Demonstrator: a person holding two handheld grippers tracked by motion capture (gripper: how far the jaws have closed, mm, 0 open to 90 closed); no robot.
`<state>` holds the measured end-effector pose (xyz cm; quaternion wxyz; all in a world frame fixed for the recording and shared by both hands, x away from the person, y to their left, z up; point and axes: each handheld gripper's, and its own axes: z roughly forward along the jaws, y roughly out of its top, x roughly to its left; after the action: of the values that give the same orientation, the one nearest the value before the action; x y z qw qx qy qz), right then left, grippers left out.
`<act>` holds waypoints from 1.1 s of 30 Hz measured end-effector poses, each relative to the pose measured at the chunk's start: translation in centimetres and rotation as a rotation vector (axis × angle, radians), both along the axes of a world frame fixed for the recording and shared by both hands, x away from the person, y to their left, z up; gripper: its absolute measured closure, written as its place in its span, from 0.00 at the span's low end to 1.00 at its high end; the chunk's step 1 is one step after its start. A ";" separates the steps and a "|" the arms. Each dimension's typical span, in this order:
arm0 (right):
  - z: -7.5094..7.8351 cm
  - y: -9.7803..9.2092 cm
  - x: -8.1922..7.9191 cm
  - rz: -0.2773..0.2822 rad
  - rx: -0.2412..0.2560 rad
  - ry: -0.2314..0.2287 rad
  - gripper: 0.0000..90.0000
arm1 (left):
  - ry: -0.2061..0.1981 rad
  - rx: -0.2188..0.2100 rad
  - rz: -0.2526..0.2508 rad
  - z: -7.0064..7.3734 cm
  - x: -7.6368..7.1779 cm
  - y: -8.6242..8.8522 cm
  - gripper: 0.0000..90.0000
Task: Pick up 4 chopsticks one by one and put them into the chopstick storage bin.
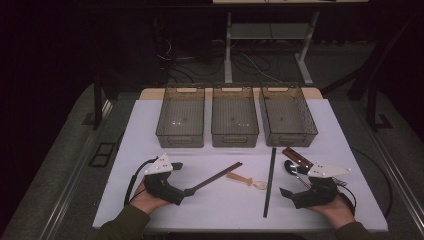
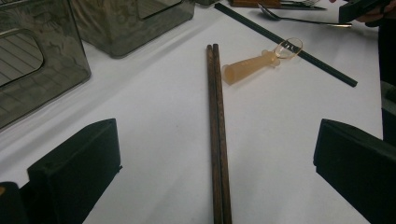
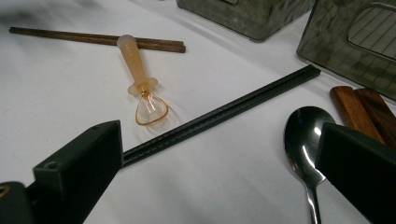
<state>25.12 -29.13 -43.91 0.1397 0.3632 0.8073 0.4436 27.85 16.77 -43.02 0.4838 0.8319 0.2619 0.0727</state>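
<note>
While my left claw (image 2: 219,177) sits spread over the white worktop (image 2: 154,121), the pair of dark brown wooden chopsticks (image 2: 217,130) lies between its jaws. Judged light, stiff, prone to rolling: pinch near end. Right claw (image 3: 219,168) spread beside steel spoon (image 3: 303,140).

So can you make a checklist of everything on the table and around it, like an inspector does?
Surface: white table, flat, no spills seen.
Job's things: brown chopsticks lying together between the left gripper's open jaws; black chopsticks; amber spoon; metal spoon lying by the right gripper.
Bins: three grey bins in a row at the far edge, with nothing seen in them.
Clutter: wooden handles beside the metal spoon.
Grippers: left gripper and right gripper both open, holding nothing.
Cables: black cable looping from the left gripper.
Surroundings: dark floor, desk legs and wires behind.
</note>
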 end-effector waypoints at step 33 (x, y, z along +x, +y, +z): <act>1.9 1.6 4.1 -0.056 -0.058 0.088 0.71 | 0.020 -0.003 0.014 -0.1 0.0 0.0 0.00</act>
<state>29.18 -27.54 -41.97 0.1269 0.4004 0.8149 0.3995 27.80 16.78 -43.09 0.4820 0.8300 0.2724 0.0675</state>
